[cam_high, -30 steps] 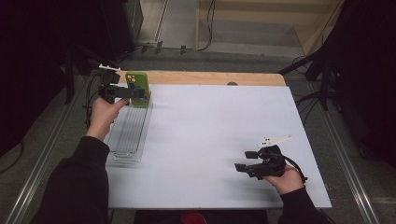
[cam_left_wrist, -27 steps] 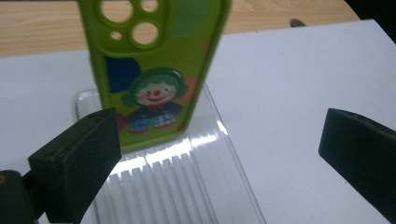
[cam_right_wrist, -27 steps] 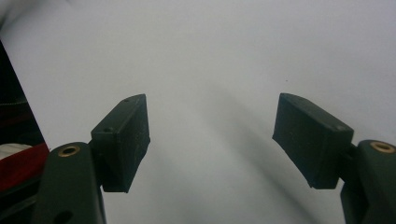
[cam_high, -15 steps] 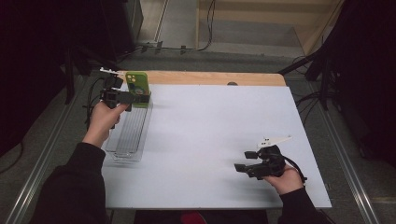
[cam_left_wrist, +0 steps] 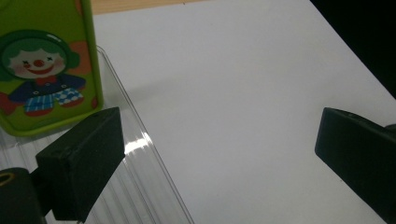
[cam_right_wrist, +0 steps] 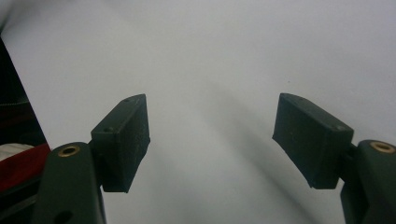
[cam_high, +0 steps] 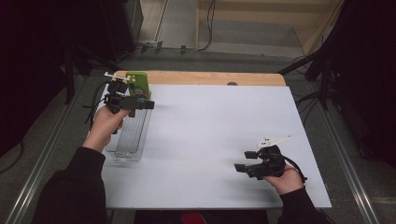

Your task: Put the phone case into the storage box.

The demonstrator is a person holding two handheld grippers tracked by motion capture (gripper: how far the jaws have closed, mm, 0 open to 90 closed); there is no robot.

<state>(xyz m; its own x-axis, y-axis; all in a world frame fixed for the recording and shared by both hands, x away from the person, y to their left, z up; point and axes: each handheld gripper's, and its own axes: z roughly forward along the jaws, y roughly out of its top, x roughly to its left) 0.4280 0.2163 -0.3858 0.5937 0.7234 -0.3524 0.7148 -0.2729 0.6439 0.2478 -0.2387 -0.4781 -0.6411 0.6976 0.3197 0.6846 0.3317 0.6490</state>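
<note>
1. Green card standing upright at the far end of the clear tray, on the surface.
2. Left gripper just beside the card, fingers wide open, empty.
3. Right gripper near the front edge, fingers wide apart, holding nothing.
4. Likely early: card not yet gripped, lifting out left.

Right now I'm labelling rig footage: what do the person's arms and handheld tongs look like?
Both forearms wear black long sleeves. The left black tongs and the right black tongs each carry a pale three-cornered plate on top, trail a black cable and have blocky black jaws with brass-coloured rivets.
</note>
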